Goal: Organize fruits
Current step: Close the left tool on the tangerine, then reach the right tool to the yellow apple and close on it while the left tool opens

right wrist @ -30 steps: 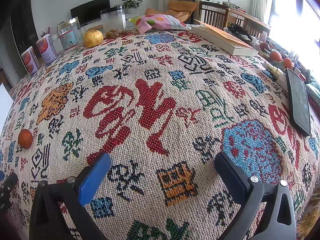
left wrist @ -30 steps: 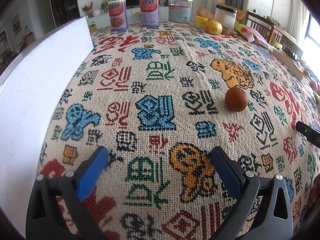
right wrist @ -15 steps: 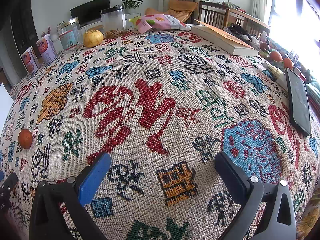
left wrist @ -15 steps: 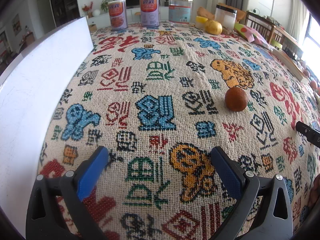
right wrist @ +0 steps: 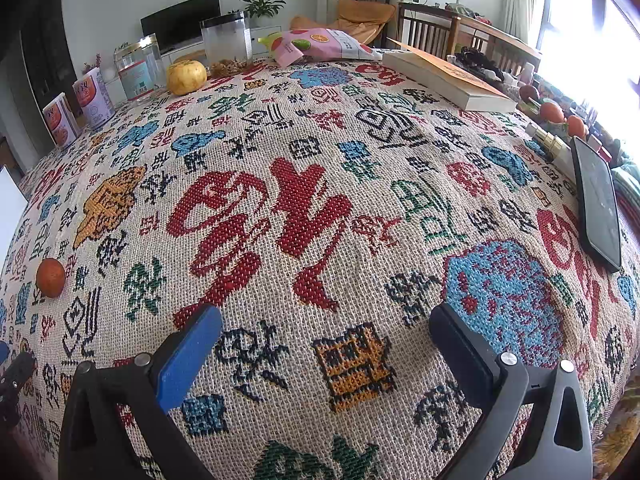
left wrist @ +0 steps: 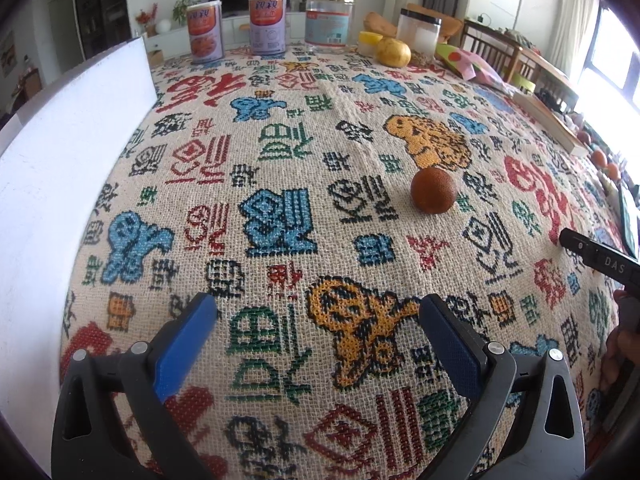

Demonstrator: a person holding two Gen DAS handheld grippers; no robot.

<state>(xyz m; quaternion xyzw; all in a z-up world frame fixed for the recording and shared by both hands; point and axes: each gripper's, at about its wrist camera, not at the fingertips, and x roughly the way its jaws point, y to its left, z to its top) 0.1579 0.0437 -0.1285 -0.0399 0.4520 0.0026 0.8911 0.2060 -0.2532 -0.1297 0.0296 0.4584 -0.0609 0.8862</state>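
Now both sets of jaws stand wide apart and empty over the tabletop (left wrist: 280, 128); the orange fruit (left wrist: 433, 189) sits ahead and right of the left gripper (left wrist: 316, 332), far left of the right gripper (right wrist: 326, 340), so left looks nearer.

left wrist: low, forward; right wrist: same; shared: orange fruit (left wrist: 433, 190)
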